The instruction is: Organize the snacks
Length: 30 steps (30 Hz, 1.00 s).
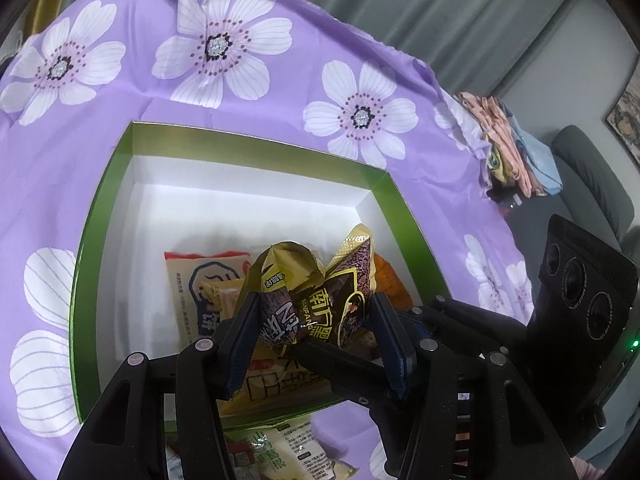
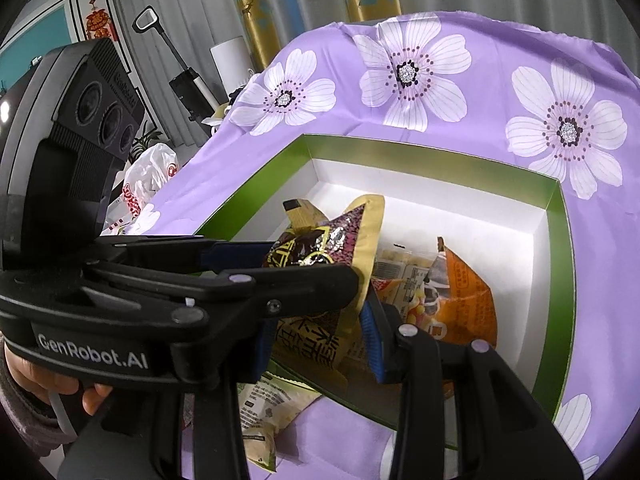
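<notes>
A green-rimmed box (image 1: 100, 208) with a white inside sits on a purple flowered cloth (image 1: 248, 96). My left gripper (image 1: 316, 300) is shut on the crumpled upper part of a gold and purple snack packet (image 1: 320, 280), held over the box's near end. In the right wrist view the left gripper (image 2: 316, 260) comes in from the left across that packet (image 2: 320, 244). Just below it, my right gripper (image 2: 318, 332) is shut on a yellow stretch with black characters, seemingly the same packet's lower part. A beige packet (image 1: 200, 280) and an orange packet (image 2: 464, 296) lie in the box.
More snack packets (image 1: 280, 444) lie on the cloth in front of the box's near rim. Folded clothes (image 1: 508, 152) are piled past the cloth's right edge, beside a grey seat (image 1: 592, 184). A white plastic bag (image 2: 148, 176) lies off the left edge. A hand (image 2: 40, 384) holds the left gripper.
</notes>
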Each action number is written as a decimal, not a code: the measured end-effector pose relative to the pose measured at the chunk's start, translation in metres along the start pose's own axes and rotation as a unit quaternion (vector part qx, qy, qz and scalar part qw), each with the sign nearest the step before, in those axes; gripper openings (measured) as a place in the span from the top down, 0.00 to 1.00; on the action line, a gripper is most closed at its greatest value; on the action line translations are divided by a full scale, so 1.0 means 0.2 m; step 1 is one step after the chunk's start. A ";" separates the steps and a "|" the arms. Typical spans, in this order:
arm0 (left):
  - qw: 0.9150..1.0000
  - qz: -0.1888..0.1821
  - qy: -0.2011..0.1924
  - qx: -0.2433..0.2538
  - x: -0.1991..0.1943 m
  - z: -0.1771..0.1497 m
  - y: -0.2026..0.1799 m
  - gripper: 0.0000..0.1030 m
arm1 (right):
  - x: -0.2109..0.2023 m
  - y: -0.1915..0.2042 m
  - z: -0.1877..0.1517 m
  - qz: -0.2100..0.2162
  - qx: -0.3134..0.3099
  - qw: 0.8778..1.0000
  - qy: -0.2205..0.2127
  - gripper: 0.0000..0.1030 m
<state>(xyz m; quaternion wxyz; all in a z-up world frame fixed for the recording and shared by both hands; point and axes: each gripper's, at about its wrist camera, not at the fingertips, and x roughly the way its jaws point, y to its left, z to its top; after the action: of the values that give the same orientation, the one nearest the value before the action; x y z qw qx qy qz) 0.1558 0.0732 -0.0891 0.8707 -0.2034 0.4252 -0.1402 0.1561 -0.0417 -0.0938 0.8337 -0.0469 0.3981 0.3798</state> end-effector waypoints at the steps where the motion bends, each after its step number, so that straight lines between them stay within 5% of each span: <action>1: 1.000 0.001 0.000 0.000 0.00 0.00 0.00 0.47 | 0.00 0.00 0.00 0.000 0.000 1.000 0.001 0.62; 24: 1.000 0.010 0.011 -0.008 0.03 0.00 -0.01 0.46 | 0.02 -0.01 0.01 -0.001 0.012 1.000 0.016 0.60; 30: 1.000 0.022 0.018 -0.011 0.04 0.00 -0.01 0.39 | 0.00 -0.01 0.00 -0.007 0.017 1.000 0.014 0.58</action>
<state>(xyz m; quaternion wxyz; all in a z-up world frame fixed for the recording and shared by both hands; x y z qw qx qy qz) 0.1604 0.0683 -0.0938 0.8638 -0.2010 0.4462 -0.1201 0.1580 -0.0426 -0.0947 0.8314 -0.0413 0.4156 0.3666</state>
